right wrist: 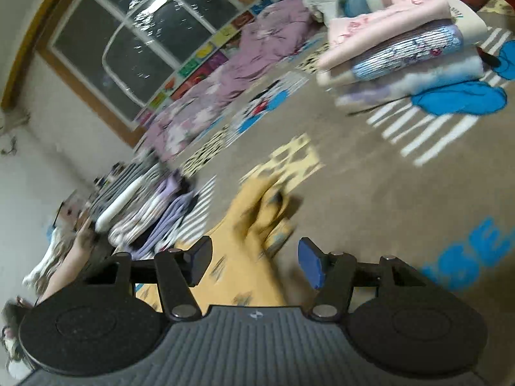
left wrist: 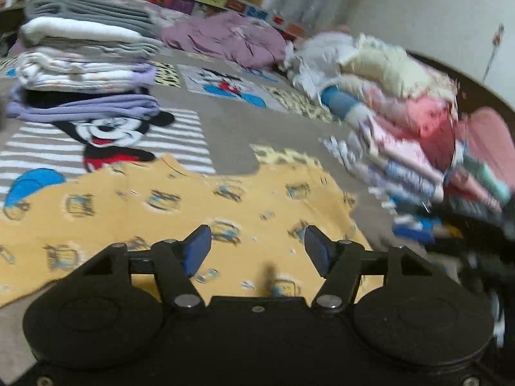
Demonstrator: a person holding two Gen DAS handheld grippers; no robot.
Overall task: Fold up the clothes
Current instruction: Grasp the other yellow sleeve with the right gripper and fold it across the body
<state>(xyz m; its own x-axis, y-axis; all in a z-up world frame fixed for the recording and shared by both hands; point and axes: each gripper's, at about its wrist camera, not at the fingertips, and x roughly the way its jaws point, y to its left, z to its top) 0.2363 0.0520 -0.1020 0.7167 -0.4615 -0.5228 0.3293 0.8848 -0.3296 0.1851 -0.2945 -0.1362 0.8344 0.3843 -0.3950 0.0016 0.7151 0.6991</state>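
A yellow patterned garment lies spread flat on a cartoon-print blanket. My left gripper is open and empty, hovering just above the garment's near part. In the right wrist view the same yellow garment lies below and ahead, with one bunched edge blurred by motion. My right gripper is open and empty above it, and the view is tilted.
A stack of folded clothes stands at the far left. A heap of pink, white and blue clothes sits at the right. A purple quilt lies at the back by the window.
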